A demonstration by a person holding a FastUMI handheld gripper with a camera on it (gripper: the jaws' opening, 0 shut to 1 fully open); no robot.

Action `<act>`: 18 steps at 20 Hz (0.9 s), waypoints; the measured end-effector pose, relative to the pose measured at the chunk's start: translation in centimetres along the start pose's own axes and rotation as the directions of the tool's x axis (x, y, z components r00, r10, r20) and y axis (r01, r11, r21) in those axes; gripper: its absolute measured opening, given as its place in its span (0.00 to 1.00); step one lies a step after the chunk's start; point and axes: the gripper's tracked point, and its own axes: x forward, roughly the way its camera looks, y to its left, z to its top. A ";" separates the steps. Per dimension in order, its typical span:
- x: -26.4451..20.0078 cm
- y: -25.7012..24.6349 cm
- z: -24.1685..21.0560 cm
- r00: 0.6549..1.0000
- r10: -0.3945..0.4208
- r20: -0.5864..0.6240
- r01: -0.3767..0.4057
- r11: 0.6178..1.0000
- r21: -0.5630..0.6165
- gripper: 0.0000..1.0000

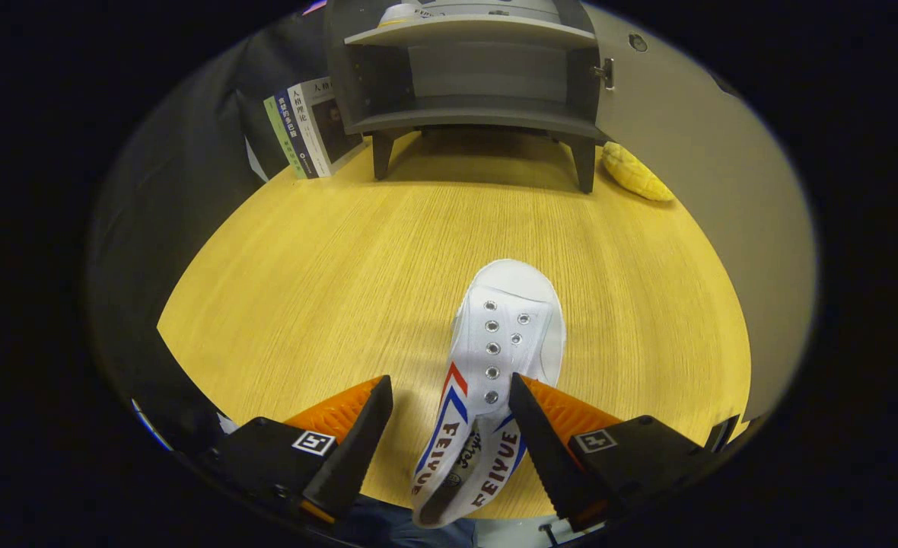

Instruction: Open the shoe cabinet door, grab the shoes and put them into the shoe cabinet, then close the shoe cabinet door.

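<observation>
A white canvas sneaker [498, 358] lies on the round wooden table [327, 289], its toe pointing away from the gripper [450, 396] and its heel end reaching back between the two fingers. The shoe has metal eyelets with no laces and red and blue stripes along its side. It sits closer to the right finger [548, 449], whose inner edge appears to touch or nearly touch the shoe's side; the left finger [354, 445] stands clearly apart from it, with bare tabletop in the gap. The gripper's fingers are spread wide, not pinching the sneaker.

Well beyond the fingertips, at the far side of the table, stands a grey shoe cabinet [479, 84] on short legs. Its inside is exposed, showing a shelf and a lower compartment that looks bare. The cabinet door [692, 152] is swung wide to the right, with a hinge visible at its edge. On the upper shelf, part of something pale shows, too cut off to tell what it is.

Left of the cabinet, a few books [308, 125] lean upright. Right of the cabinet's legs, by the foot of the door, lies a yellow ridged object [635, 173], perhaps a toy corn cob.
</observation>
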 end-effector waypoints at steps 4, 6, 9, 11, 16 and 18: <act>0.1 0.4 -0.7 1.000 0.002 -0.026 -0.003 0.999 -0.047 0.75; 0.3 0.1 -1.3 0.999 -0.031 -0.043 0.027 0.995 -0.100 0.59; 0.7 -0.4 -1.3 0.994 -0.096 -0.060 0.090 0.990 -0.105 0.48; 0.8 -0.4 -1.1 0.993 -0.095 -0.074 0.087 0.991 -0.105 0.43; 0.9 0.5 -1.8 0.997 0.033 -0.072 -0.038 0.997 -0.061 0.06; 0.8 0.0 -1.4 0.997 0.051 -0.053 -0.052 0.999 -0.015 0.02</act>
